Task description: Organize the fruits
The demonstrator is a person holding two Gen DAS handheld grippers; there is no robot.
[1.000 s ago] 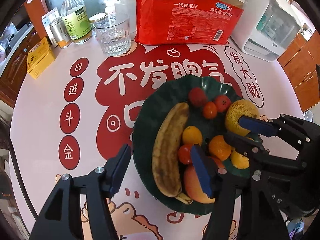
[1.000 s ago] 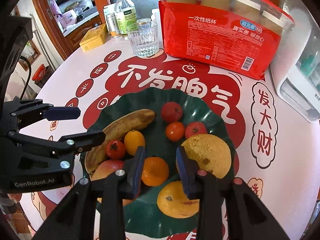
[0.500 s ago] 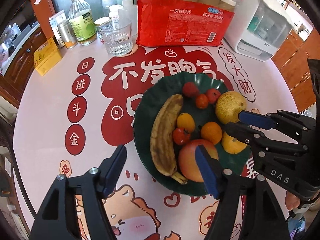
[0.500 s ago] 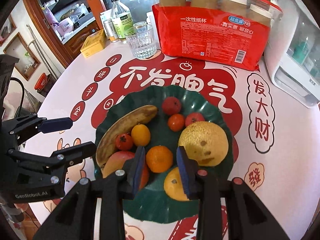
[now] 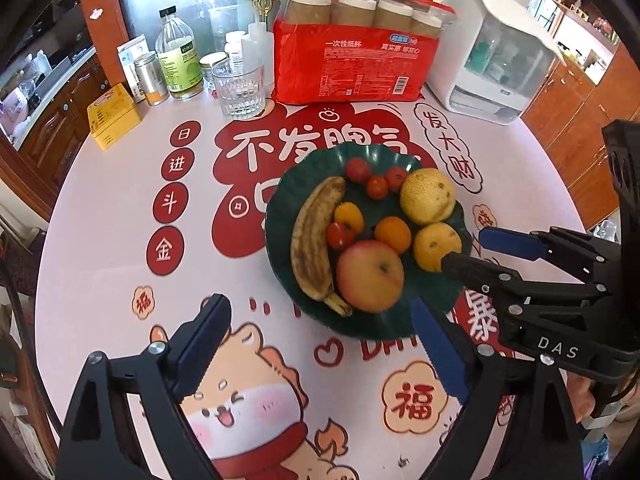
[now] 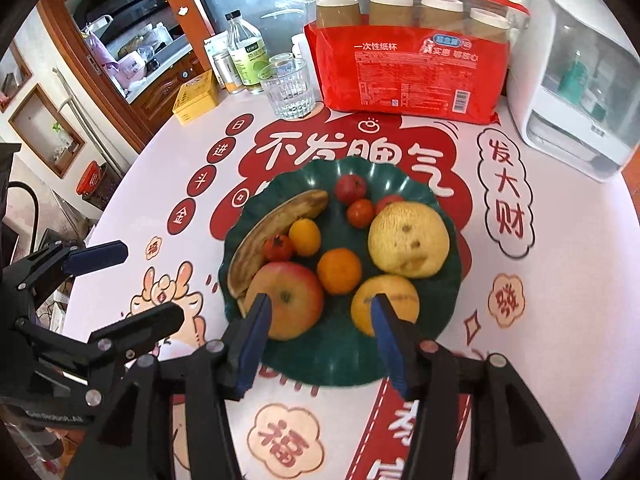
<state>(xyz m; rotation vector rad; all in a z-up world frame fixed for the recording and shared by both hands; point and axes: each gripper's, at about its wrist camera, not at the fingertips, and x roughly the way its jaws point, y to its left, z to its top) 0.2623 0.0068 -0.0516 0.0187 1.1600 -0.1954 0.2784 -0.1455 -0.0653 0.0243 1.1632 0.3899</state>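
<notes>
Both pulled up and back from the plate (image 5: pixel 280 216), which now sits smaller at frame centre than a second ago. Left hand-held gripper (image 5: pixel 320 344): jaws just opened wide, empty, low in frame over bare counter (image 5: pixel 100 240). Right hand-held gripper (image 6: pixel 320 320): jaws just opened about halfway, nothing gripped, tips hanging before the apple (image 6: pixel 288 296) and orange (image 6: pixel 384 300). All fruit on the plate: banana (image 5: pixel 312 240) at its left, melon (image 5: pixel 428 196) at upper right, small tomatoes between. Probably released and finished; nothing loose on the counter.
</notes>
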